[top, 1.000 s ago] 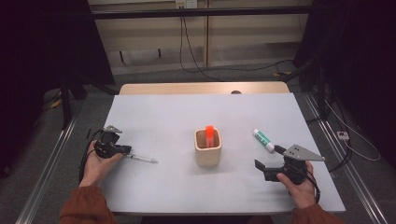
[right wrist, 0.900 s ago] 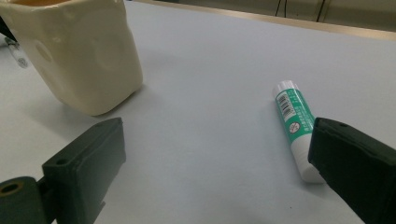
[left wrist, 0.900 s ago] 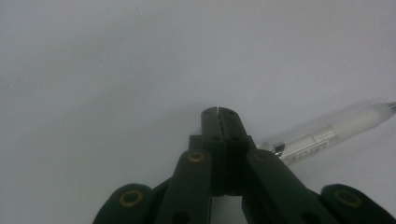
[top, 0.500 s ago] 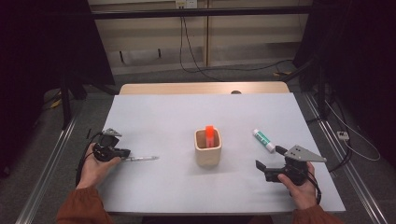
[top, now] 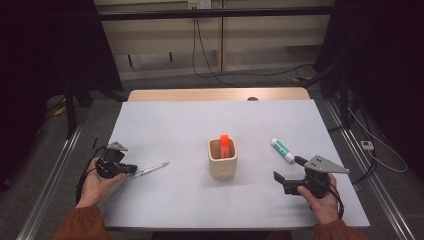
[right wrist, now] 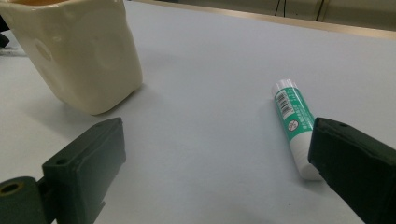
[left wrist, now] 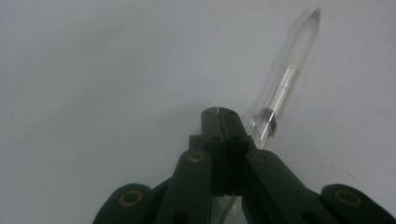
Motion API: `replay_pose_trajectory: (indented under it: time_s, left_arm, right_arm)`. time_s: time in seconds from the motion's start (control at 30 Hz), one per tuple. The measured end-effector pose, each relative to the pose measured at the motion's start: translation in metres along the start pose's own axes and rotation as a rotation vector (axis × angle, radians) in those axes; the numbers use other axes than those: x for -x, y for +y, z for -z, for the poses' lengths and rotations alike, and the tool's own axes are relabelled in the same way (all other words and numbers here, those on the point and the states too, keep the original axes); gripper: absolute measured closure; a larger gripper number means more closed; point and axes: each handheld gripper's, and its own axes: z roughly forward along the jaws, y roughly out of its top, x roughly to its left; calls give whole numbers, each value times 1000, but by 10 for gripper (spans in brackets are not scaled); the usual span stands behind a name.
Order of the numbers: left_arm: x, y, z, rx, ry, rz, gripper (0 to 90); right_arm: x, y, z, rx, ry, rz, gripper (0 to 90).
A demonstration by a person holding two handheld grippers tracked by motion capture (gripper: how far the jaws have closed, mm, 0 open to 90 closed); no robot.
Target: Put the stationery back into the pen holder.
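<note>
My left gripper [top: 131, 169] rests at the table's left with its jaws shut flat against each other. In the left gripper view [left wrist: 217, 113] a clear pen [left wrist: 286, 74] runs out from under the right-hand jaw, not between the pads; its tip points toward the cup [top: 222, 159]. That cream cup holds an orange stick [top: 225, 143]. At the right my right gripper [top: 287, 169] stands open and low over the table. In the right gripper view [right wrist: 217, 135] a green-and-white glue stick [right wrist: 293, 116] lies ahead, close to one jaw, with the cup [right wrist: 79, 51] at the left.
The white table top [top: 200, 120] ends at a wooden strip along its far edge. Metal rails run along both sides, and cables lie on the floor behind. A forearm in an orange sleeve [top: 82, 225] reaches in at the lower left.
The pen by my left gripper has swung: its far end pointed slightly toward the person and now points slightly away. The left hand shifted a little. The right gripper has not moved.
</note>
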Motion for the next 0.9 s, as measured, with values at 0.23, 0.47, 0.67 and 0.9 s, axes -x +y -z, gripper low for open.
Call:
replay_pose_trajectory:
  time_s: [0.23, 0.47, 0.67, 0.9]
  left_arm:
    - [0, 1, 2, 37, 63, 3, 900]
    - [-5, 0, 6, 81, 80, 12, 823]
    - [-7, 2, 14, 151, 105, 27, 548]
    - [-9, 4, 16, 203, 120, 68, 175]
  right_arm:
    - [0, 0, 0, 0, 0, 3, 39]
    - [1, 0, 0, 2, -2, 1, 39]
    - [0, 0, 0, 1, -1, 2, 39]
    - [1, 0, 1, 2, -4, 1, 39]
